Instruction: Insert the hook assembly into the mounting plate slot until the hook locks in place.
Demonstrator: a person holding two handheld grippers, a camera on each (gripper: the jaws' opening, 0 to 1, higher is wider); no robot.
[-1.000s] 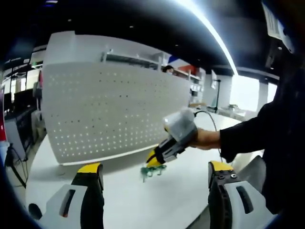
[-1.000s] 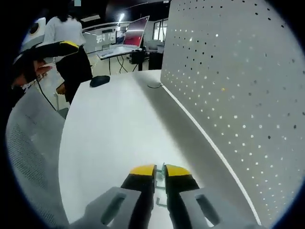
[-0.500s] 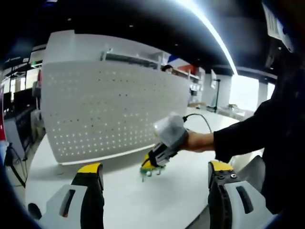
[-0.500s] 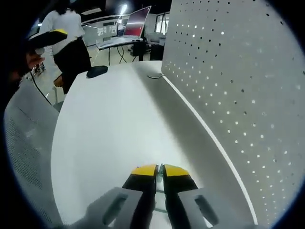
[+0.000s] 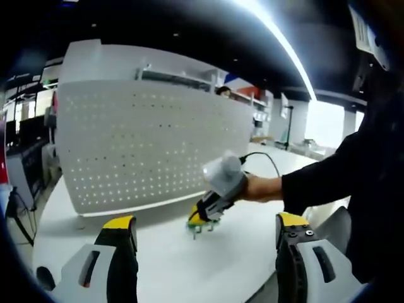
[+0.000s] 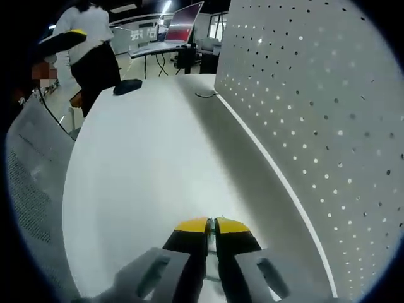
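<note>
hook assembly (image 5: 202,225), green, sits pinched in the right gripper (image 5: 201,219) low over the white table (image 5: 208,265), near the pegboard mounting plate (image 5: 151,145). left gripper (image 5: 205,230) jaws stand wide apart, holding nothing.

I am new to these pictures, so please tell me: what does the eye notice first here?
First, the big white board full of holes, standing along the far edge of the white table. Next, the right gripper, jaws shut on a small green hook, low over the table before the board.
</note>
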